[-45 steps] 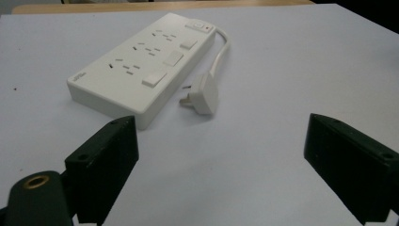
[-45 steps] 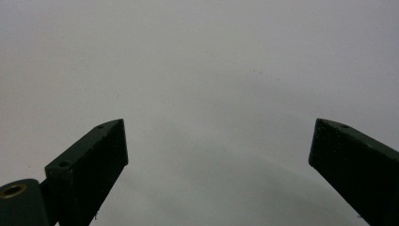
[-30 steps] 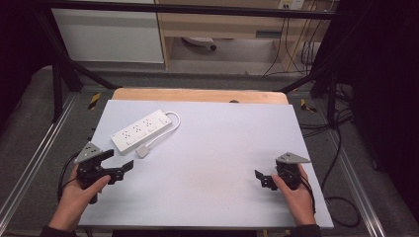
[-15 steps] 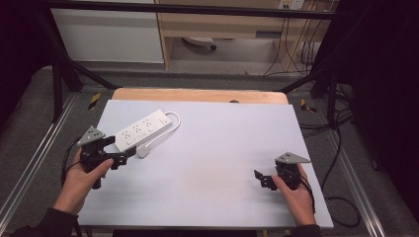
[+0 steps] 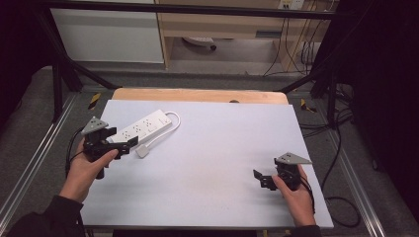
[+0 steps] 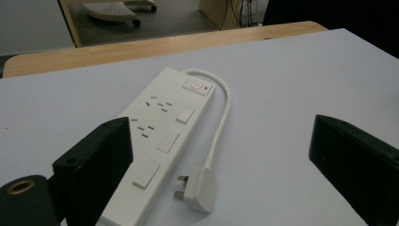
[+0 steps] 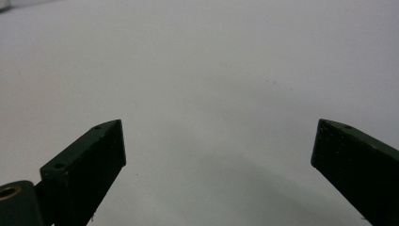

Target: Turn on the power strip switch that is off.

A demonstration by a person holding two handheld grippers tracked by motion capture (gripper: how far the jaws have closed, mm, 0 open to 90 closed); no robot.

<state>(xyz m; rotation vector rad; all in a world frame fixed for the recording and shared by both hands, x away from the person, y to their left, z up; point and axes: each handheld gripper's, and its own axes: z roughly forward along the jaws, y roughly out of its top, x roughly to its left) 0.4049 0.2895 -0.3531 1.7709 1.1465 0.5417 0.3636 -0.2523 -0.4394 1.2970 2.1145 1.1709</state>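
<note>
White power strip (image 6: 160, 136) carries no readable lettering.

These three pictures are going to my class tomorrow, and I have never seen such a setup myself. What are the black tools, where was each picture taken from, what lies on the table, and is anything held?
A person sits at a pale table with a hand-held two-jaw gripper in each hand. The high view looks down from above: the left gripper is at the left, the right gripper at the right. The other two pictures come from cameras riding on the grippers, looking out between their own black jaws. A white power strip lies on the table, its cord curling round to a plug beside it. The left gripper's jaws stand open near the strip's end; the right gripper's jaws stand open over bare table. Nothing is held.
</note>
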